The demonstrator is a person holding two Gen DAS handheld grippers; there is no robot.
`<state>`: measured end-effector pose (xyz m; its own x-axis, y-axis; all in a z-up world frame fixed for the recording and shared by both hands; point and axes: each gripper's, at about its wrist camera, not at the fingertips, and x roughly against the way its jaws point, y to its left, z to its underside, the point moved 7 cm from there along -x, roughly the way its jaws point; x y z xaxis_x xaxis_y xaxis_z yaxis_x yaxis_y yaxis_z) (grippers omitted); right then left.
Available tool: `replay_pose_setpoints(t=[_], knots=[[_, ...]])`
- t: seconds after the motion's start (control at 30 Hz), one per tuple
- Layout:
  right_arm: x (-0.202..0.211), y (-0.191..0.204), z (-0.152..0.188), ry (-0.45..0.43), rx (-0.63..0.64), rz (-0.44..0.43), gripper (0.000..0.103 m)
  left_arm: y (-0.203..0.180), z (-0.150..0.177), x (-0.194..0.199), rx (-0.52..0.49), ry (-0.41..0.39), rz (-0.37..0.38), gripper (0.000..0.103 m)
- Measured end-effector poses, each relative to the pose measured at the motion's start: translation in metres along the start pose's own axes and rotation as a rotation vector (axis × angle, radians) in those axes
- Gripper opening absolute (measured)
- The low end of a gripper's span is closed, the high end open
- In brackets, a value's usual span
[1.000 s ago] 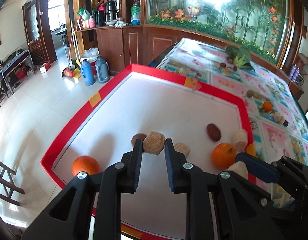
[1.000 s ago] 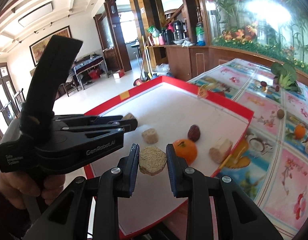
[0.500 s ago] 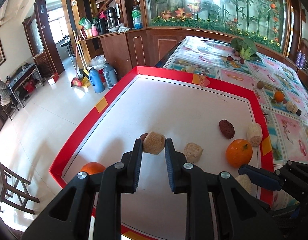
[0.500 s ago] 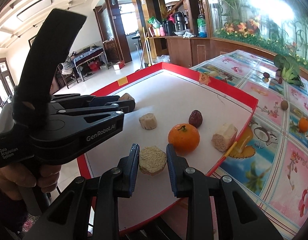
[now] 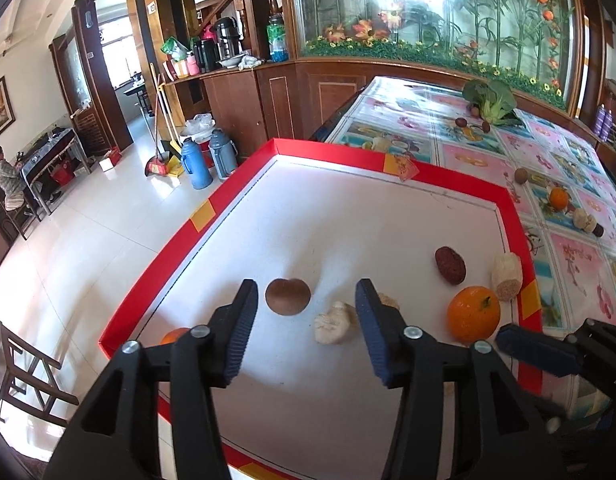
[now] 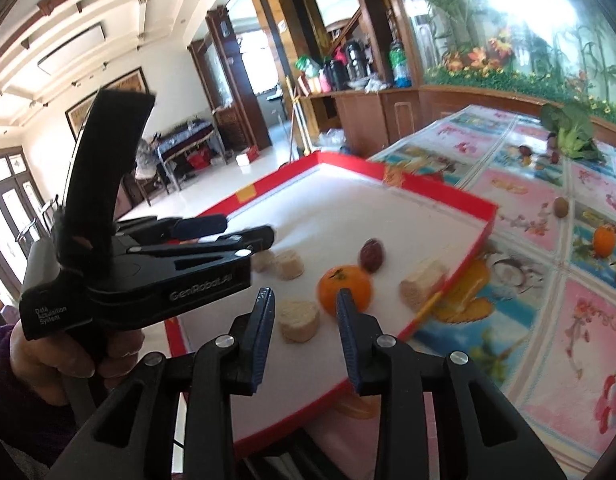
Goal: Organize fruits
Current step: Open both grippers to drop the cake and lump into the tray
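A white tray with a red rim [image 5: 196, 216] holds the fruits. My left gripper [image 5: 306, 328] is open above it; a beige chunk [image 5: 332, 322] lies on the tray between its fingers, beside a brown round fruit [image 5: 288, 296]. An orange [image 5: 473, 313], a dark red date [image 5: 449, 265] and a beige cylinder piece [image 5: 505, 276] lie to the right. A second orange [image 5: 174, 336] peeks out by the left finger. My right gripper [image 6: 305, 322] is open; a beige slice [image 6: 298, 320] lies on the tray [image 6: 435, 194] between its fingers, next to the orange [image 6: 343, 289].
Outside the tray, the patterned tablecloth [image 5: 487, 160] carries a small orange [image 5: 558, 197], a green vegetable [image 5: 489, 98] and small fruits. The left hand-held gripper [image 6: 140, 268] fills the left of the right wrist view. The floor lies beyond the tray's left edge.
Both grippers have opened. The left let go of its beige chunk and the right let go of its beige slice; both pieces now lie on the tray.
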<state>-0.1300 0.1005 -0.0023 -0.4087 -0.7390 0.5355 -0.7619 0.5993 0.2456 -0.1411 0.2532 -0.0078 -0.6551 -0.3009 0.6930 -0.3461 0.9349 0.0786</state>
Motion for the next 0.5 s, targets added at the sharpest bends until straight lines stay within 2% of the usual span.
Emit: replay_pose_setpoints(t=[0.27, 0.5], knots=[[0.024, -0.057, -0.010, -0.054, -0.118, 0.111, 0.032, -0.017, -0.004, 0.007, -0.033, -0.018, 0.010, 0.060], [0.042, -0.088, -0.011, -0.077, -0.211, 0.135, 0.035, -0.042, -0.004, 0.011, -0.078, -0.015, 0.041, 0.060]])
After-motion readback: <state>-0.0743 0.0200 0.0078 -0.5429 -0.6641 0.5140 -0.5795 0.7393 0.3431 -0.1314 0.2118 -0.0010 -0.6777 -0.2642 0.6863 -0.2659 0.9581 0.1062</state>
